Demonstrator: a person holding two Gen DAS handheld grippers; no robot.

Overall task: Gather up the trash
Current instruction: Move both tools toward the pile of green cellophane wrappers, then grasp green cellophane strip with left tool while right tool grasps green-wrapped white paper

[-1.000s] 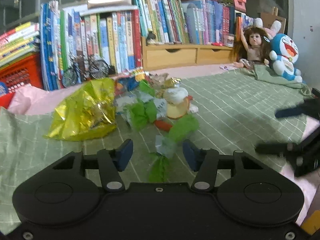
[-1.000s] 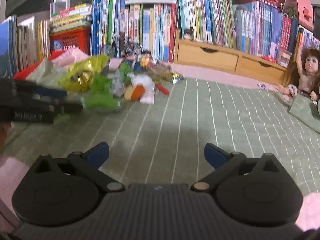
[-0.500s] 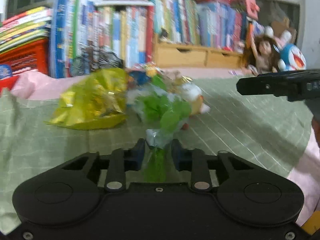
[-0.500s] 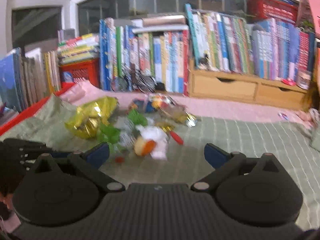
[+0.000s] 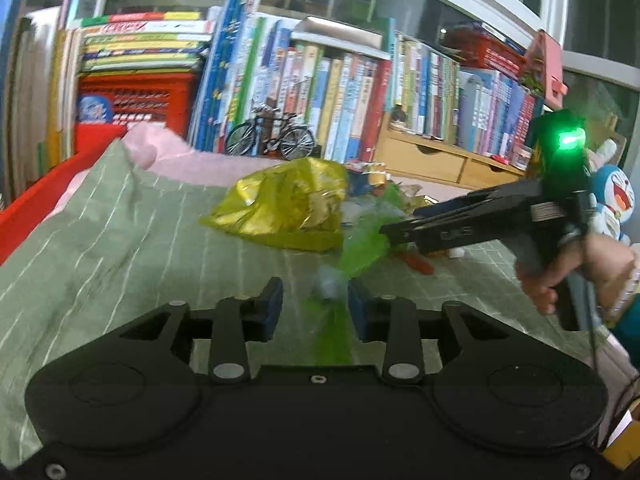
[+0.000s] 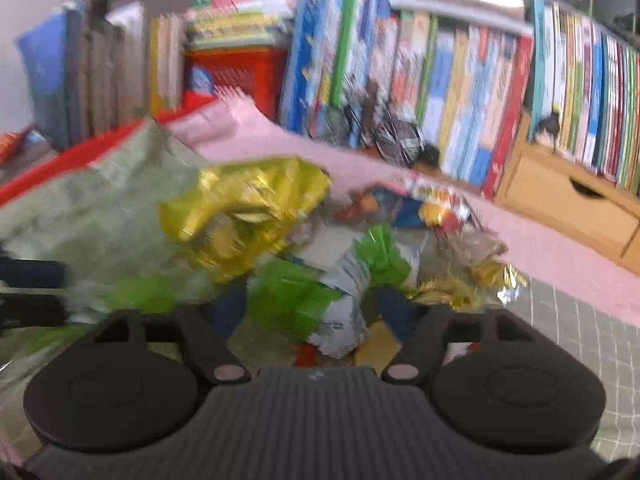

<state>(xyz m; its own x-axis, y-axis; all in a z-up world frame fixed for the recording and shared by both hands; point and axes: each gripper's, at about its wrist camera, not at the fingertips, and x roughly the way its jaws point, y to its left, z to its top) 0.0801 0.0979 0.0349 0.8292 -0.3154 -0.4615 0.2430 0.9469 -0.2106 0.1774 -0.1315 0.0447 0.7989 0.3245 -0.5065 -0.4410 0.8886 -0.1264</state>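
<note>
The heap of crumpled wrappers (image 6: pixel 360 248) lies on the green checked cloth (image 5: pixel 120 232) that covers the pink surface in front of the bookshelf, with a large yellow foil bag (image 5: pixel 288 204) at its left edge. A stretched green plastic wrapper (image 5: pixel 360 248) runs lengthwise from the heap toward the left hand-held gripper (image 5: pixel 314 308). Its near end sits between that gripper's blue pads, which are opening; whether they press on it is not clear through the blur.

The right hand-held gripper (image 6: pixel 312 312) is the one at the heap, coming in from the right, and its jaws are closing around a green-and-white crumpled packet (image 6: pixel 320 296). The pads (image 6: pixel 390 304) look not yet tight on it. In the left wrist view its black fingers cross the pile's near edge, with a hand (image 5: pixel 576 272) on the grip.

The packet lies straight ahead of the right gripper, so that side seems best placed to take it.
</note>
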